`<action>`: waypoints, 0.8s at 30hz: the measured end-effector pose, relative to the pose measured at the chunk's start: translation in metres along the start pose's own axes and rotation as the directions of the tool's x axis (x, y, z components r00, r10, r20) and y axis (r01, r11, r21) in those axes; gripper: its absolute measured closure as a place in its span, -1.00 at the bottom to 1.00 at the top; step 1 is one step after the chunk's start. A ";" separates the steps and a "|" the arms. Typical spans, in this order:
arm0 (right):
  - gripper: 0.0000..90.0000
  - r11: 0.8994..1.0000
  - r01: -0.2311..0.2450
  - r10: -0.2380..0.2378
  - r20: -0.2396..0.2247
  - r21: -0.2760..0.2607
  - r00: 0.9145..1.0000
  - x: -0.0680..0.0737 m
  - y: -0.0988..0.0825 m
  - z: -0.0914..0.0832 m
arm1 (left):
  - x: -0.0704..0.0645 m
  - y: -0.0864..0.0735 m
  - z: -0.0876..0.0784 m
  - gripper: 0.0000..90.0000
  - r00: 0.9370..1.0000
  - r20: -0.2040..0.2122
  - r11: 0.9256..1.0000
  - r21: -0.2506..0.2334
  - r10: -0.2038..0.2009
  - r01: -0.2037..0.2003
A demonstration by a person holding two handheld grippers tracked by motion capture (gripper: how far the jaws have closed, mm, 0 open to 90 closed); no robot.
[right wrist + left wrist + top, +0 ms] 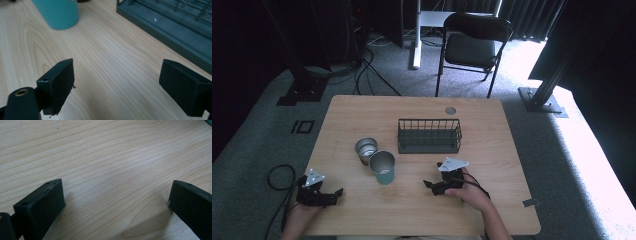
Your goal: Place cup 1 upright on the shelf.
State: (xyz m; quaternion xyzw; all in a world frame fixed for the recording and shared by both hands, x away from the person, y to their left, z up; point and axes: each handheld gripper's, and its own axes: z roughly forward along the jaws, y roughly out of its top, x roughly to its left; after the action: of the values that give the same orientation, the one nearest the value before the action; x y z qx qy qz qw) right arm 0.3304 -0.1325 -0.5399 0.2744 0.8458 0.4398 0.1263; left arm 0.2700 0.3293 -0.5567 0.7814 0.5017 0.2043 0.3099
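Clearly, no label or writing could be read on any thing. On the pale wooden table (362, 107) stood two cups: one teal metal cup (382, 167) and, touching it behind, one steel cup with a brown base (366, 150). One dark green wire basket (429, 135) sat just right of them, empty. The left gripper (337, 192) rested near the front left corner, jaws wide apart over bare wood. The right gripper (428, 184) lay in front of the basket, jaws also spread, holding nothing. One black folding chair (472, 45) stood beyond the table.
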 end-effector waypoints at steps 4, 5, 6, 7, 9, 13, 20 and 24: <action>-0.72 1.000 0.018 -0.019 -0.020 -0.013 1.000 0.004 0.008 0.005 | 0.000 0.000 0.000 -0.97 1.000 0.000 1.000 0.000 0.000 0.000; -0.72 1.000 0.020 -0.021 -0.022 -0.017 1.000 0.005 0.010 0.006 | 0.000 0.000 0.000 -0.97 1.000 0.000 1.000 0.000 0.000 0.000; -0.72 1.000 0.022 -0.023 -0.027 -0.022 0.999 0.006 0.012 0.007 | 0.000 0.000 0.000 -0.98 1.000 0.000 1.000 0.000 0.000 0.000; -0.72 0.999 0.023 -0.024 -0.033 -0.026 0.999 0.007 0.014 0.008 | 0.000 0.000 0.000 -0.97 1.000 0.000 1.000 0.000 0.000 0.000; -0.72 0.999 0.035 -0.036 -0.044 -0.026 0.998 0.010 0.017 0.011 | 0.000 0.000 0.000 -0.98 1.000 0.000 1.000 0.000 0.000 0.000; -0.72 0.998 0.056 -0.057 -0.059 -0.029 0.997 0.017 0.023 0.019 | 0.000 0.000 0.000 -0.97 1.000 0.000 1.000 0.000 0.000 0.000; -0.72 0.995 0.078 -0.084 -0.088 -0.068 0.993 0.029 0.036 0.031 | 0.000 0.000 0.000 -0.97 1.000 0.000 1.000 0.000 0.000 0.000; -0.72 0.993 0.089 -0.097 -0.105 -0.071 0.990 0.036 0.040 0.037 | 0.000 0.000 0.000 -0.97 1.000 0.000 1.000 0.000 0.000 0.000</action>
State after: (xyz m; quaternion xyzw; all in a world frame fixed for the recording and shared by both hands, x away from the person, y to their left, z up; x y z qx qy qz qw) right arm 0.3323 -0.0683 -0.5275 0.2061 0.8484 0.4752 0.1095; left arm 0.2699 0.3293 -0.5567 0.7813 0.5017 0.2043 0.3100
